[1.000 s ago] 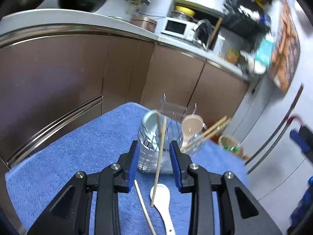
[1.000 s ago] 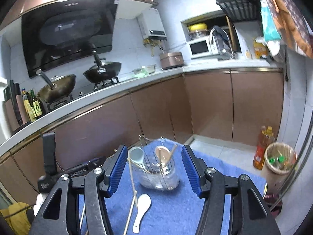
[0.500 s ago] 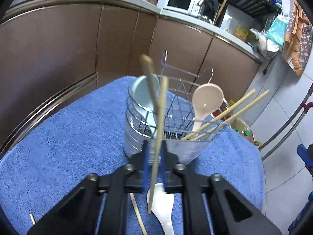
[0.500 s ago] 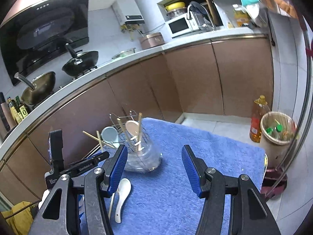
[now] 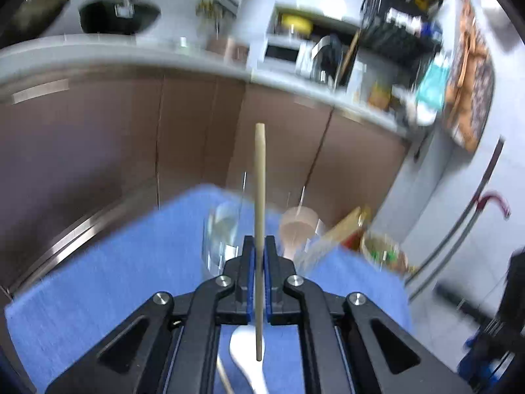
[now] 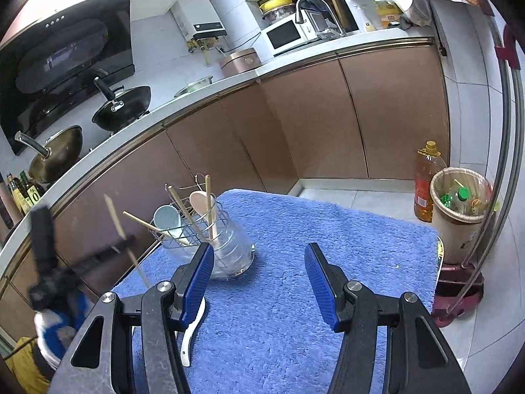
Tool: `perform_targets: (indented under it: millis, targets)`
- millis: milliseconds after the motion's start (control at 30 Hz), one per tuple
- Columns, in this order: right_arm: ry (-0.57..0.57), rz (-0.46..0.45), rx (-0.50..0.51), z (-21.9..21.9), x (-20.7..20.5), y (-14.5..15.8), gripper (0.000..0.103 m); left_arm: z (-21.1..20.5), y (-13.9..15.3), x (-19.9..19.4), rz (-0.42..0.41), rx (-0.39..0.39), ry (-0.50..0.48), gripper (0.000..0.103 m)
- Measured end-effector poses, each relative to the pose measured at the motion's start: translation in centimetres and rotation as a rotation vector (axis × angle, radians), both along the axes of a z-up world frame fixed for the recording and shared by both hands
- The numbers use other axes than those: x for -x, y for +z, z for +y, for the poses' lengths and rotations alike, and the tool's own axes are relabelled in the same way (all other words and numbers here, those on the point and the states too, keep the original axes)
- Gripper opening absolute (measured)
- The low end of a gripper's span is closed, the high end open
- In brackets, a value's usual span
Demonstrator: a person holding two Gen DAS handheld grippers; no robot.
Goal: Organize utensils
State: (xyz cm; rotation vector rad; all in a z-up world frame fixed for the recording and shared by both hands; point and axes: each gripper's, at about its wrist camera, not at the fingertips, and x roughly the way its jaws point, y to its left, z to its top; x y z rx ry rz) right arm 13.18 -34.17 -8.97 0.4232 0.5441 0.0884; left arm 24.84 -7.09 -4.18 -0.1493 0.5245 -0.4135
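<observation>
My left gripper (image 5: pixel 259 252) is shut on a wooden chopstick (image 5: pixel 260 197) and holds it upright above the blue towel (image 5: pixel 115 279). The chopstick also shows in the right wrist view (image 6: pixel 123 233), blurred, left of the utensil holder (image 6: pixel 210 239). The holder, a wire-and-glass caddy, carries a pale blue spoon (image 6: pixel 167 218), a pink spoon (image 6: pixel 198 202) and several chopsticks. In the left wrist view the holder (image 5: pixel 226 233) is blurred behind the fingers. A white spoon (image 5: pixel 244 354) lies on the towel under the left gripper; it also shows in the right wrist view (image 6: pixel 192 331). My right gripper (image 6: pixel 259 279) is open and empty.
Another chopstick (image 5: pixel 224 376) lies on the towel beside the white spoon. Brown cabinets (image 6: pixel 295 124) run behind the table. A bin (image 6: pixel 459 210) and an oil bottle (image 6: pixel 426 184) stand on the floor at the right. The towel (image 6: pixel 328 262) covers the table.
My left gripper closed on the chopstick and lifted it upright off the towel. The right gripper swung right, so the holder now sits to its left.
</observation>
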Motion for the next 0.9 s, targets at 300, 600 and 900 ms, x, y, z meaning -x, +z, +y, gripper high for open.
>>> perform_targets:
  millis: [300,600,900]
  targets:
    - [-0.008,0.001,-0.020,-1.0,0.0,-0.8,0.055,-3.3,4.5,-4.3,-0.222,-0.055,0.217,0.004]
    - [-0.040,0.016,-0.030,-2.4,0.1,-1.7,0.055,-5.3,-0.5,-7.8,-0.145,-0.094,0.248,0.006]
    - [-0.055,0.000,-0.016,-2.0,1.3,-0.8,0.058,-2.9,1.2,-3.6,-0.148,-0.070,0.190,0.028]
